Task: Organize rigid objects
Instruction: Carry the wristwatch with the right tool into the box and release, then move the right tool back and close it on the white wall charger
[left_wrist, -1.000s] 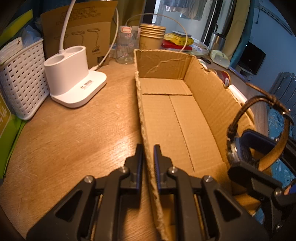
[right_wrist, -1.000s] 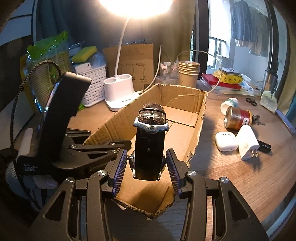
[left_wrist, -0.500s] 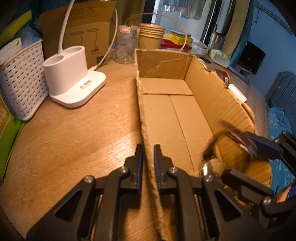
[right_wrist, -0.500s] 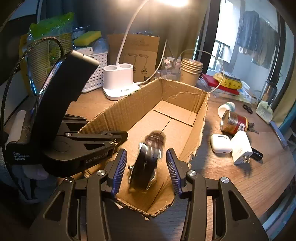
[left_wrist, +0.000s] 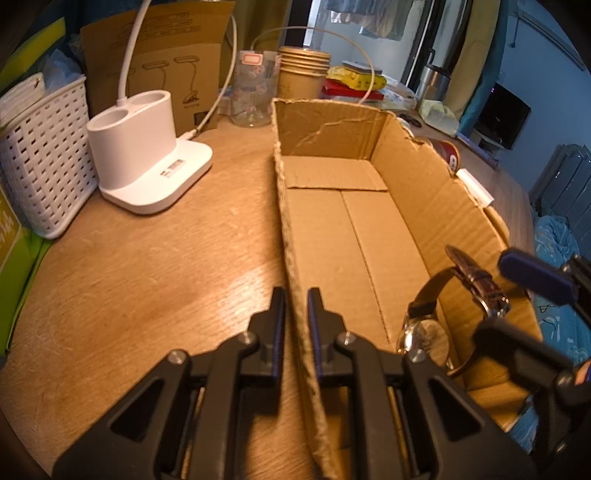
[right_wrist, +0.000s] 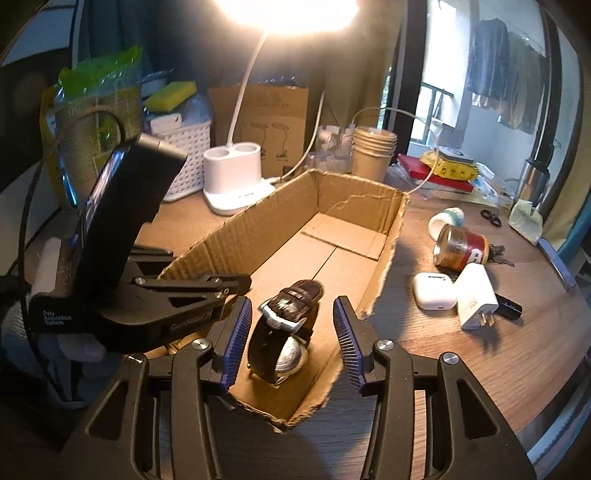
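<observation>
the wristwatch (right_wrist: 282, 332) lies on the floor of the cardboard box (right_wrist: 354, 254), at the near end, tipped on its side with its dark strap looped up and its shiny case back facing the right wrist camera. it could go wrong here in a small way: the watch rests on a curved strap and looks ready to roll or flop over, and if the right gripper (right_wrist: 291, 343) is drawn back low, a pad could catch the strap loop and drag the watch along or out over the torn near edge. the box wall is thin, ragged cardboard, so a pull from the left gripper (left_wrist: 295, 314) could bend or tear it and jolt the watch.

the watch sits between the two blue ribbed pads of the right gripper, nearer the left pad, with a gap showing on each side; the jaws have just been opening and the pads do not press on it, so it looks released. in the left wrist view the watch (left_wrist: 439, 317) is low at the right inside the box, just beside the right gripper's blue pad.

the left gripper is clamped on the box's long side wall, one finger outside and one inside. other loose things, an earbud case (right_wrist: 434, 290), a white charger plug (right_wrist: 474, 301) and a red tin (right_wrist: 460, 249), wait on the wooden table (right_wrist: 517, 350) right of the box.
</observation>
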